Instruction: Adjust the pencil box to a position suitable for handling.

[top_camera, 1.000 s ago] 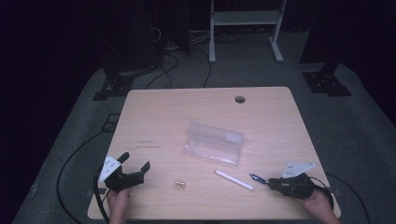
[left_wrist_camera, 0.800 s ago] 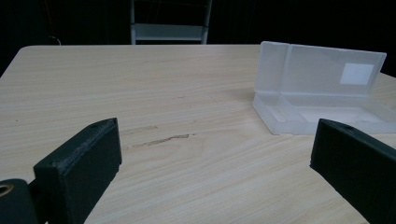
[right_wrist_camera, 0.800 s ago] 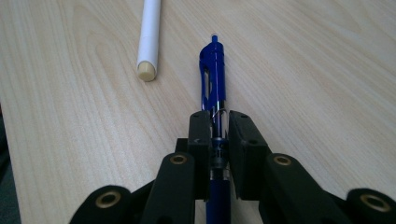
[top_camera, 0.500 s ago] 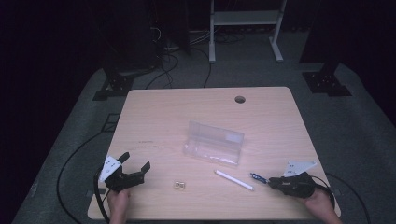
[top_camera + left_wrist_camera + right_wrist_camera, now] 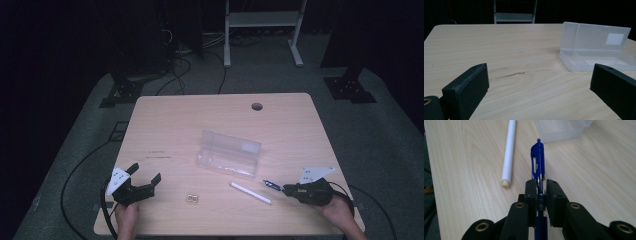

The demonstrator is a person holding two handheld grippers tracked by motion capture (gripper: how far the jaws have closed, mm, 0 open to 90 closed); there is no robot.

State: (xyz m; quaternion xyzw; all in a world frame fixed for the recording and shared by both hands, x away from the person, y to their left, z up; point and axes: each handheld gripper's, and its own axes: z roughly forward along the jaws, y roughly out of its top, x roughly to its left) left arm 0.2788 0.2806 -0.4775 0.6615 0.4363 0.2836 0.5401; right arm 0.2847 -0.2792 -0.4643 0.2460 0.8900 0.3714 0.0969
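Blue plastic marks the thing in hand: a blue pen, clamped along its barrel by the right gripper, whose 2 jaws stand nearly closed and press on it from both sides. Gripped that way, the pen's clip end points ahead at the clear plastic case, probably so it can be carried over and laid inside. The case sits open near the middle of the table, its lid raised at the far side and its tray empty. A white stick lies between the case and the person, just beside the pen. Farther from the case, the left gripper rests with its jaws wide apart and nothing between them, apparently waiting. A small brass-coloured piece lies between that gripper and the stick.
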